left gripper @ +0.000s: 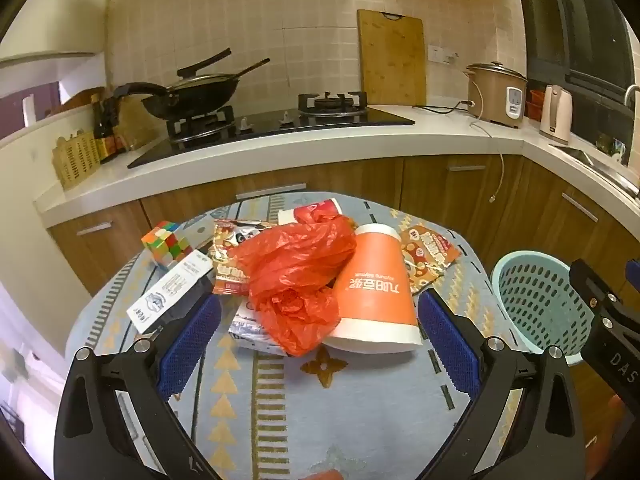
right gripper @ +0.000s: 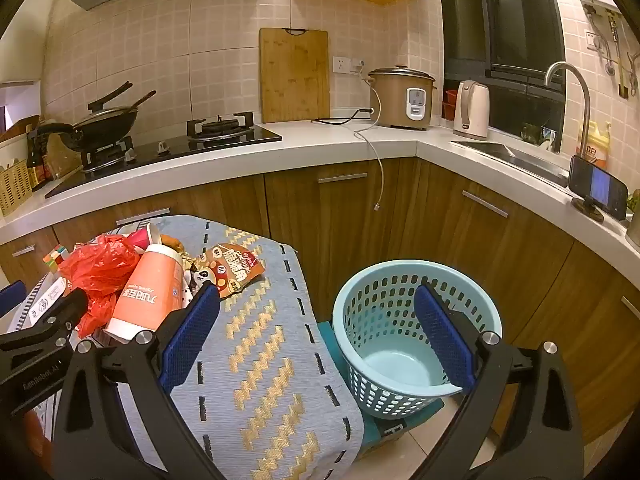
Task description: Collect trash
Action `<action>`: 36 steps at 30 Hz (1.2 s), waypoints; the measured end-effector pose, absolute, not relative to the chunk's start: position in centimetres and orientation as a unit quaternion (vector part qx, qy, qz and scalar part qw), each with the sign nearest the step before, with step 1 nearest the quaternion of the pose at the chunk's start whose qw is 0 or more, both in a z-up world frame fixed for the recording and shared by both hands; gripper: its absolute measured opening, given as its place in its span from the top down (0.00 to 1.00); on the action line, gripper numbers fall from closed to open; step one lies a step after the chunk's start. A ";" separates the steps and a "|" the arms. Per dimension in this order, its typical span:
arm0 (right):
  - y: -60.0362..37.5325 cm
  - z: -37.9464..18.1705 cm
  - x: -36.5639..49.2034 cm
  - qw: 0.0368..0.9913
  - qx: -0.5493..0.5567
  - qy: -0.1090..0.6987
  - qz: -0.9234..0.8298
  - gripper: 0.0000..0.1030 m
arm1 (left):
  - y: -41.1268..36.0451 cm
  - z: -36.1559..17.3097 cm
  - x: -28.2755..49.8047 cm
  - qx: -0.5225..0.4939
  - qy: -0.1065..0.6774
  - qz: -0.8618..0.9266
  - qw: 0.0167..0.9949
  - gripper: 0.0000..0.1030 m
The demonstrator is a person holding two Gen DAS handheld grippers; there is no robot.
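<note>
Kitchen: small worktop (left gripper: 360, 400) under a blue patterned cloth, trash heaped at its far edge: red plastic bag (left gripper: 296, 276), orange paper cup (left gripper: 374, 292) on its side, snack wrappers (left gripper: 428, 256). Pale blue basket (right gripper: 416, 344) sits beside the worktop's right edge. Left hand-held gripper (left gripper: 320, 344) and right hand-held gripper (right gripper: 318, 336) both gape wide, holding nothing.

The red bag (left gripper: 296, 280) is thin, crinkled, glossy plastic; the orange cup (left gripper: 374, 288) is matt paper; the basket (right gripper: 384, 320) at lower right is smooth plastic; the bench cloth (right gripper: 272, 360) is woven.
</note>
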State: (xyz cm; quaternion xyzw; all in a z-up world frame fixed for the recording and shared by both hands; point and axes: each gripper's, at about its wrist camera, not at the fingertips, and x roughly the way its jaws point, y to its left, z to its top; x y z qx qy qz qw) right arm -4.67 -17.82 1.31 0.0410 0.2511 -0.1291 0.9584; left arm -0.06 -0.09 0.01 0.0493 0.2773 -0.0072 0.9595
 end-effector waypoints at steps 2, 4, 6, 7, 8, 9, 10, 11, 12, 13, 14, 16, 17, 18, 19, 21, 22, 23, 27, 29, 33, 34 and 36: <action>-17.8 1.3 -4.7 0.958 0.040 0.252 -0.129 0.10 | -0.3 0.0 -0.2 0.049 0.276 -0.005 0.960 0.07; -17.8 1.3 -4.6 0.958 0.041 0.252 -0.130 0.10 | 0.3 0.0 0.2 0.039 0.283 -0.013 0.958 0.07; -17.8 1.3 -4.5 0.958 0.041 0.252 -0.131 0.10 | 0.2 -0.1 0.3 0.040 0.281 -0.014 0.959 0.07; -17.8 1.3 -4.5 0.958 0.041 0.252 -0.131 0.10 | 0.2 -0.1 0.3 0.038 0.280 -0.016 0.959 0.07; -17.8 1.3 -4.5 0.958 0.042 0.252 -0.131 0.10 | 0.6 -0.2 0.3 0.032 0.278 -0.015 0.960 0.07; -17.8 1.3 -4.5 0.958 0.043 0.252 -0.130 0.10 | 0.7 -0.1 0.3 0.032 0.274 -0.014 0.961 0.07; -17.8 1.0 -4.3 0.959 0.043 0.251 -0.128 0.10 | 0.7 0.0 0.2 0.032 0.270 -0.015 0.962 0.08; -17.8 1.1 -4.3 0.959 0.043 0.250 -0.128 0.10 | 0.7 0.2 0.2 0.033 0.268 -0.018 0.963 0.08; -17.8 1.1 -4.3 0.959 0.042 0.249 -0.128 0.10 | 1.2 0.0 0.2 0.026 0.267 -0.018 0.963 0.08; -17.8 1.1 -4.3 0.959 0.042 0.248 -0.128 0.10 | 1.3 0.1 0.2 0.025 0.265 -0.019 0.964 0.08; -17.7 1.2 -4.3 0.960 0.041 0.247 -0.128 0.10 | 1.4 0.0 0.1 0.024 0.263 -0.021 0.964 0.08; -17.5 1.3 -4.4 0.960 0.038 0.246 -0.129 0.10 | 1.5 0.0 0.1 0.025 0.260 -0.023 0.965 0.09; -17.4 1.5 -4.2 0.959 0.038 0.248 -0.130 0.10 | 1.6 -0.1 0.1 0.027 0.259 -0.023 0.965 0.10; -17.4 1.5 -4.1 0.959 0.037 0.249 -0.130 0.10 | 1.6 -0.2 0.2 0.027 0.261 -0.023 0.965 0.10; -17.4 1.5 -4.0 0.959 0.036 0.250 -0.129 0.10 | 1.5 -0.1 0.3 0.027 0.263 -0.024 0.964 0.10; -17.3 1.6 -4.0 0.959 0.037 0.250 -0.129 0.10 | 1.5 -0.1 0.4 0.024 0.264 -0.029 0.964 0.11; -17.3 1.6 -4.0 0.959 0.037 0.250 -0.129 0.10 | 1.5 -0.1 0.3 0.025 0.263 -0.032 0.964 0.12; -17.3 1.6 -4.0 0.959 0.037 0.251 -0.129 0.10 | 1.5 -0.1 0.3 0.027 0.262 -0.035 0.964 0.12; -17.2 1.4 -3.7 0.958 0.037 0.253 -0.128 0.10 | 1.0 -0.3 0.4 0.028 0.265 -0.042 0.963 0.12; -17.3 1.3 -3.7 0.958 0.037 0.253 -0.127 0.10 | 0.9 -0.6 0.5 0.029 0.265 -0.044 0.963 0.12; -17.4 1.2 -3.6 0.958 0.037 0.253 -0.129 0.10 | 0.9 -0.6 0.4 0.030 0.258 -0.049 0.965 0.13; -17.4 1.1 -3.6 0.958 0.038 0.253 -0.130 0.10 | 0.8 -0.5 0.4 0.032 0.256 -0.047 0.965 0.13; -17.5 1.0 -3.6 0.958 0.040 0.254 -0.130 0.10 | 0.6 -0.7 0.4 0.044 0.258 -0.043 0.964 0.14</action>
